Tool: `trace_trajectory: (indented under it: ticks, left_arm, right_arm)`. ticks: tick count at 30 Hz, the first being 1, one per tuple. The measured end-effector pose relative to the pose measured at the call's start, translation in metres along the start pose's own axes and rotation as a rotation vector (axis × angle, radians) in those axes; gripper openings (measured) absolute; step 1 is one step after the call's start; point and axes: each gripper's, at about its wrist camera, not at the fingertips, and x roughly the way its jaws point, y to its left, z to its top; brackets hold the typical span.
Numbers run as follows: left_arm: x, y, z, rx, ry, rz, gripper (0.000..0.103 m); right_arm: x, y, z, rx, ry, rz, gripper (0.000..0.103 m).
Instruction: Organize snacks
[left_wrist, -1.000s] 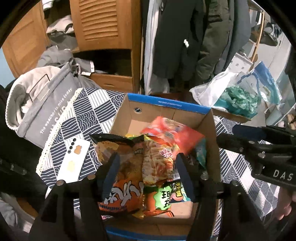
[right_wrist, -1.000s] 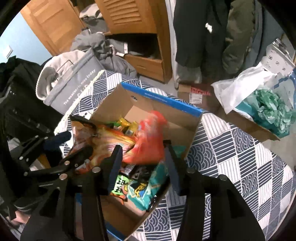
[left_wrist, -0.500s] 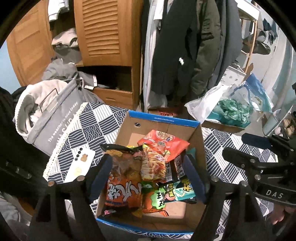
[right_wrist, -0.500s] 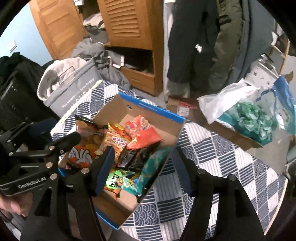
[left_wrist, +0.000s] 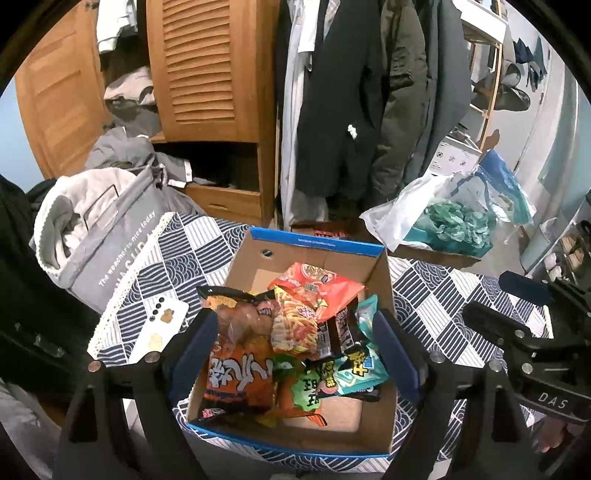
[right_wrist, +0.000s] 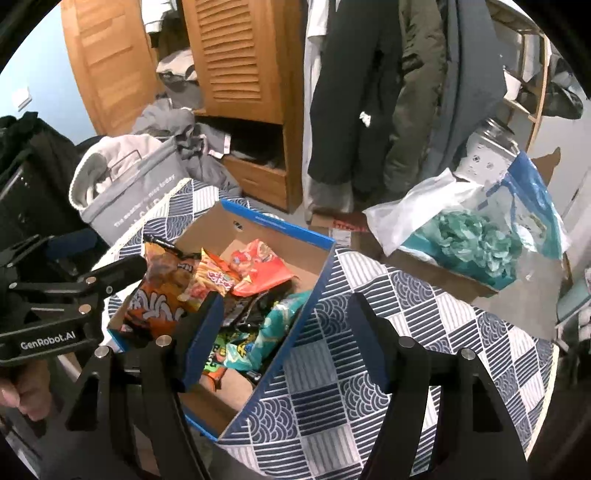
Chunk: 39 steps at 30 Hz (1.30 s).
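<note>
A blue-edged cardboard box on the patterned table holds several snack bags: a dark orange bag, a striped chip bag, a red bag, green and teal packets. My left gripper is open and empty, above the box's near side. My right gripper is open and empty, above the box's right wall. Each gripper shows in the other's view: the right one, the left one.
A white phone lies on the table left of the box. A grey laundry bag stands at the far left. A plastic bag with teal stuffing sits in an open carton beyond the table. A wooden wardrobe and hanging coats stand behind.
Both grippers have let go of their bags, opened and pulled back and up from the box. The dark orange bag and the red bag now lie in the box.
</note>
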Motion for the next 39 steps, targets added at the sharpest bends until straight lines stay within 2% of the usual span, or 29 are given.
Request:
trace_trajectory:
  ticks: [9,39]
  left_arm:
    - [0.000,-0.009,-0.001,0.004,-0.009,-0.011,0.087]
    - [-0.004,-0.018,-0.001,0.042,-0.028,0.023,0.087]
  right_arm:
    - [0.001,-0.002,-0.011,-0.023,-0.011,-0.045,0.069]
    - [-0.002,-0.014,-0.015,0.012,-0.015,-0.049,0.069]
